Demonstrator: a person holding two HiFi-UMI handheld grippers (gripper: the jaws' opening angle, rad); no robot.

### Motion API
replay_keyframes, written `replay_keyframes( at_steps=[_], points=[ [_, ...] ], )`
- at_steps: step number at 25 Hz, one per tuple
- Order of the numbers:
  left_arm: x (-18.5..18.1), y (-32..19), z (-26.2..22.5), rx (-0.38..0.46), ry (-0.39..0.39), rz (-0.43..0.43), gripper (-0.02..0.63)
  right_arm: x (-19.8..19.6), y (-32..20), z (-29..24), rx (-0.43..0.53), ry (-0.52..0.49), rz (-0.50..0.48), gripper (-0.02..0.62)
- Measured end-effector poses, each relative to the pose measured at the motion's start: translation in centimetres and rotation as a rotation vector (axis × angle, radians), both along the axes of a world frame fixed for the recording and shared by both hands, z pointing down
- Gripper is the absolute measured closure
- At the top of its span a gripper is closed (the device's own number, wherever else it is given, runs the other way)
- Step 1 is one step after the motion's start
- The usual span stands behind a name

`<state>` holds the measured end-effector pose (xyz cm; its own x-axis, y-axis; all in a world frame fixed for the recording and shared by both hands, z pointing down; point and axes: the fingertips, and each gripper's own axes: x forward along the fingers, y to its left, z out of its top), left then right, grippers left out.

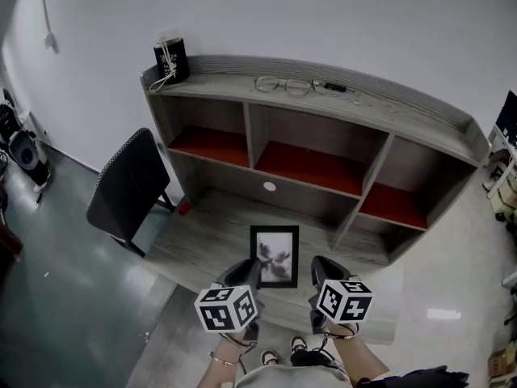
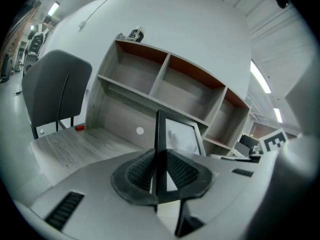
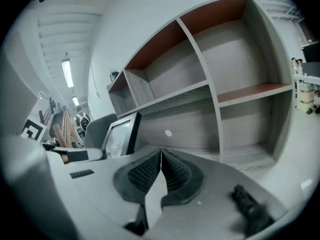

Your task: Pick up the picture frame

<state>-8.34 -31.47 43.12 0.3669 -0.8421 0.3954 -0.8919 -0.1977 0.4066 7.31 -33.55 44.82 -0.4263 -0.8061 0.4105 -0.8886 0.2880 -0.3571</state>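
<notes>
The black picture frame (image 1: 275,255) with a grey print stands upright, lifted off the grey desk (image 1: 198,237). My left gripper (image 1: 249,273) is shut on the frame's left edge. In the left gripper view that dark edge (image 2: 161,134) runs straight between the ribbed pads (image 2: 140,173) of the left gripper (image 2: 160,159). My right gripper (image 1: 323,269) hovers just right of the frame, apart from it. In the right gripper view the right gripper (image 3: 161,156) has its pads (image 3: 145,174) pressed together with nothing between them, and the frame (image 3: 120,134) shows off to the left.
A grey shelf unit (image 1: 380,103) with red-lined compartments stands on the desk's far side. A pair of glasses (image 1: 283,85) and a black cup (image 1: 171,59) rest on its top. A black chair (image 1: 129,188) stands at the desk's left. A small red thing (image 1: 185,208) lies near the back corner.
</notes>
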Motion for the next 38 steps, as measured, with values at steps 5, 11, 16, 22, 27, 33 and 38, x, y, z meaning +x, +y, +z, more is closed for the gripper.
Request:
replay_keyframes(
  at_steps=[5, 11, 16, 22, 27, 33, 38],
  points=[
    [0.9, 0.4, -2.2, 0.056, -0.001, 0.021, 0.528, 1.0, 0.4, -1.7, 0.039, -0.002, 0.030, 0.563],
    [0.9, 0.6, -4.6, 0.123, 0.018, 0.013, 0.528, 2.4, 0.9, -3.3, 0.071, -0.005, 0.067, 0.563],
    [1.3, 0.7, -4.9, 0.129, 0.031, 0.032, 0.528, 2.8, 1.7, -4.1, 0.088, -0.011, 0.077, 0.563],
    [2.7, 1.0, -4.7, 0.125, 0.034, 0.059, 0.528, 3.9, 2.0, -4.1, 0.085, -0.006, 0.092, 0.563],
    [3.5, 0.9, -4.8, 0.127, 0.031, 0.063, 0.528, 5.0, 2.0, -4.6, 0.102, -0.001, 0.097, 0.563],
    [5.7, 1.5, -5.0, 0.128, 0.020, 0.076, 0.528, 8.0, 2.5, -5.4, 0.123, 0.001, 0.119, 0.563],
    [8.2, 3.0, -5.3, 0.128, 0.004, 0.075, 0.528, 10.4, 4.0, -5.8, 0.131, -0.008, 0.123, 0.563]
  ],
)
